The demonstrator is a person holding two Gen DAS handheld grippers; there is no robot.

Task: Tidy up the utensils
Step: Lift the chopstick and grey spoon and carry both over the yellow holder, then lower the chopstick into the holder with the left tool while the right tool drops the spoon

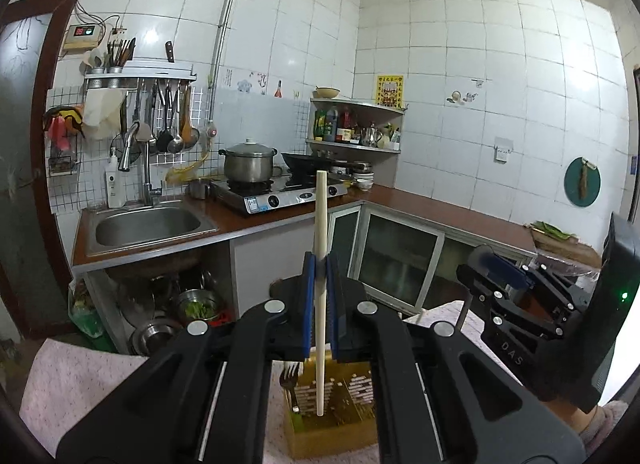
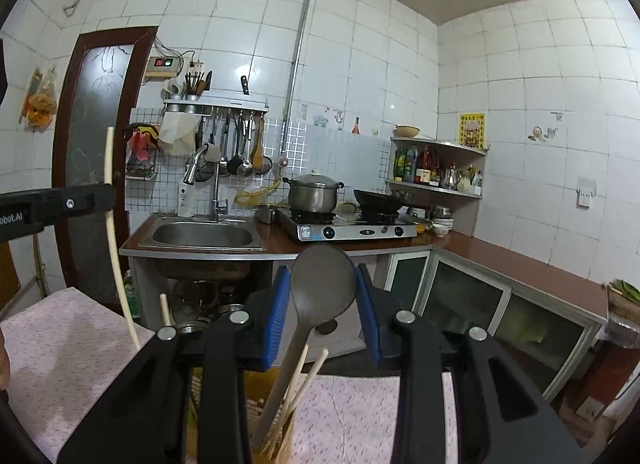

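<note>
In the left wrist view my left gripper [image 1: 320, 264] is shut on a cream chopstick [image 1: 321, 216] that stands upright. Its lower end hangs over a yellow perforated utensil holder [image 1: 340, 428] with a fork [image 1: 289, 380] in it. In the right wrist view my right gripper [image 2: 323, 296] has its blue pads [image 2: 278, 312] pressed on the bowl of a grey-brown spoon [image 2: 320, 280]. The spoon's handle slants down toward the holder [image 2: 256, 404], beside several chopsticks [image 2: 308, 376]. Whether the handle end is inside I cannot tell. My left gripper [image 2: 108, 200] with its chopstick [image 2: 109, 160] shows at the left, my right gripper [image 1: 508, 284] at the right.
The holder stands on a table with a pink cloth [image 2: 60, 344]. Beyond lie a counter with a steel sink [image 1: 148, 224], a gas stove [image 1: 280, 192] carrying a pot [image 1: 248, 164] and a wok, a corner shelf of bottles [image 1: 352, 128], and a rack of hanging utensils [image 1: 172, 120].
</note>
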